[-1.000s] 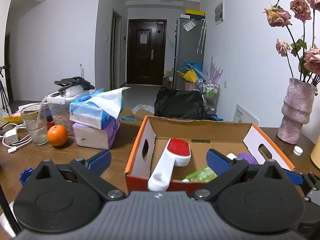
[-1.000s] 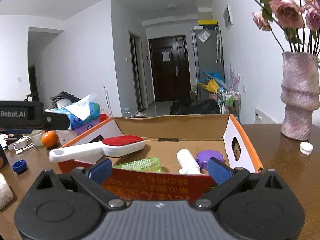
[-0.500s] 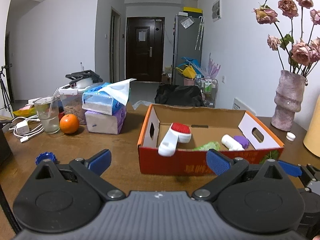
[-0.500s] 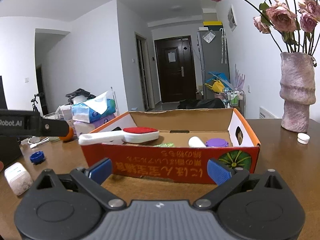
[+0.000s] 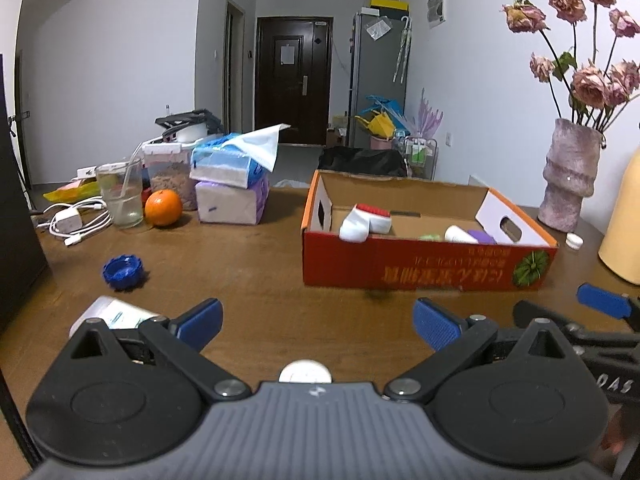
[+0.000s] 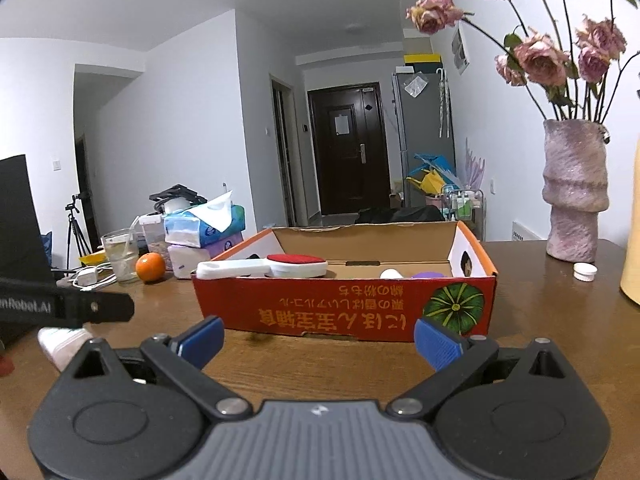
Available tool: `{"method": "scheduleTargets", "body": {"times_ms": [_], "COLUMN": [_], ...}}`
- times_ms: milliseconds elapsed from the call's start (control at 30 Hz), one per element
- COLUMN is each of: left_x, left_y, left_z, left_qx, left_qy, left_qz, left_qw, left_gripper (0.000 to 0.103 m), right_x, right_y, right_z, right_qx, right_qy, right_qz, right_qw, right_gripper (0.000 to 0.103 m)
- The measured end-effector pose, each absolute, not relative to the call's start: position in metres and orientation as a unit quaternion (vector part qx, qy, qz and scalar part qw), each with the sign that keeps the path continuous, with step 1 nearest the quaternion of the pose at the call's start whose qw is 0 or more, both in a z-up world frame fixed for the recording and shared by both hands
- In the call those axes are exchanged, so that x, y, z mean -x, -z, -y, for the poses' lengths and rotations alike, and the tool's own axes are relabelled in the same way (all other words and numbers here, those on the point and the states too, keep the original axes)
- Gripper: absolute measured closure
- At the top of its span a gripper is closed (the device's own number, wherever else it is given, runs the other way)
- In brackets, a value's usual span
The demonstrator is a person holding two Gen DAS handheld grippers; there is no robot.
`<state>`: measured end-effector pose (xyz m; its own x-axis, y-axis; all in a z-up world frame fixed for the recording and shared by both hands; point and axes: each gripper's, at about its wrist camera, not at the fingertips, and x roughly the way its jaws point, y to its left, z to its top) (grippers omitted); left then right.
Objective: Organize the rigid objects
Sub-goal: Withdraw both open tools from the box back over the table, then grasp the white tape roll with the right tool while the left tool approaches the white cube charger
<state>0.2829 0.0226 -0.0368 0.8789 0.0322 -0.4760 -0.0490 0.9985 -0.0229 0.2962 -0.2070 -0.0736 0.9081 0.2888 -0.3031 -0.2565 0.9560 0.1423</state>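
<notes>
We see only the tops of the white bottle (image 6: 391, 273) and purple lid (image 6: 428, 275) over the cardboard box (image 6: 344, 314) near wall in the right wrist view; the green packet (image 5: 432, 237) barely peeks out in the left. The left gripper's body hides most of a white container (image 5: 110, 314) near left and a round white cap (image 5: 305, 372). The yellow object (image 5: 624, 220) at far right is cut by the edge

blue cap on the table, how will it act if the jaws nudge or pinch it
The blue cap looks like rigid plastic, so it probably won't flex. Lying flat on the smooth wooden table, it would likely slide rather than roll. Its ridged rim should help grip, though it sits low.
</notes>
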Motion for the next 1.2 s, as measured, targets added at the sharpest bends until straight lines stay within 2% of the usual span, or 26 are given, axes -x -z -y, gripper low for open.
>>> {"method": "scheduleTargets", "body": {"times_ms": [467,1200], "left_x": [-0.236,-0.195], "left_y": [0.048,0.055], "left_z": [-0.027,-0.024], "left_qx": [0.013,0.011], "left_qy": [-0.013,-0.003], "left_qz": [-0.261,-0.274], "left_qw": [0.965,0.962], "left_gripper": [0.000,0.000], "right_x": [-0.232,-0.176], "right_y": [0.065,0.061], "right_z": [0.213,0.227], "right_qx": [-0.027,-0.020], "right_qy": [-0.112,-0.084], "right_qz": [-0.176,-0.220], "right_qw": [0.978,0.972], "right_gripper": [0.001,0.000]}}
